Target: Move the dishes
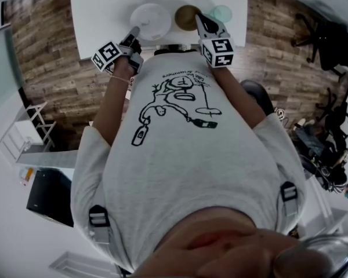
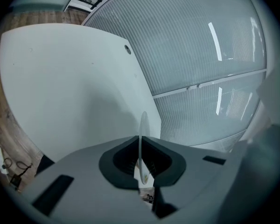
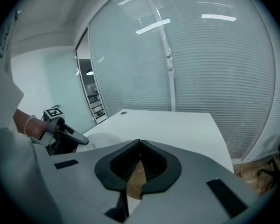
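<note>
In the head view a white plate (image 1: 152, 19) and a brown dish (image 1: 186, 16) sit near the front edge of a white table (image 1: 98, 16). My left gripper (image 1: 136, 32) is shut on the white plate's near rim. In the left gripper view the plate (image 2: 142, 125) shows edge-on, thin and upright, between the closed jaws of that gripper (image 2: 140, 143). My right gripper (image 1: 200, 19) is shut on the brown dish, whose rim (image 3: 136, 180) shows pinched in the jaws of that gripper (image 3: 140, 146). The right gripper view also catches the left gripper (image 3: 60, 130) and the white plate (image 3: 94, 139).
A pale teal bowl (image 1: 223, 13) stands right of the brown dish. The table has a cable hole (image 2: 127, 49) and ends at a glass wall with blinds (image 3: 214, 69). Wooden floor (image 1: 46, 51) surrounds it, with office chairs (image 1: 319, 30) at right and a white rack (image 1: 20, 135) at left.
</note>
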